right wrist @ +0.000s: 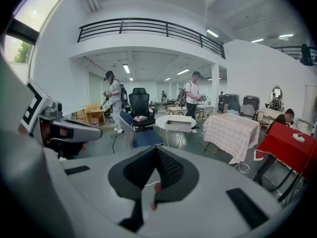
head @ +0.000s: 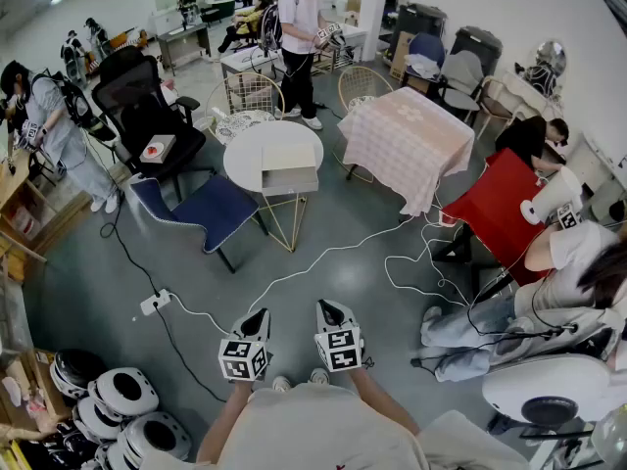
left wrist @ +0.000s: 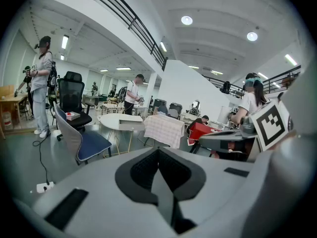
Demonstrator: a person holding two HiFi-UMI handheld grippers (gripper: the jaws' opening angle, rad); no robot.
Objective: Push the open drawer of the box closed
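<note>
Head view puts the box [head: 289, 157] far ahead on the surface [head: 245, 160], open drawer [head: 289, 181] facing you, equally distant from your clenched, empty left tool [head: 258, 315] and right tool [head: 326, 307].

No legible text, labels or numbers

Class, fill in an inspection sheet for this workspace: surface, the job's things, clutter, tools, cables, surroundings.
Surface: round white table, well across the floor from both tools.
Job's things: box on the table, its drawer pulled open.
Clutter: blue chair beside the table.
Tools: left tool and right tool both shut, empty, side by side.
Cables: white cable snaking over the floor; power strip.
Surroundings: checked-cloth table, red-covered table, several people.
</note>
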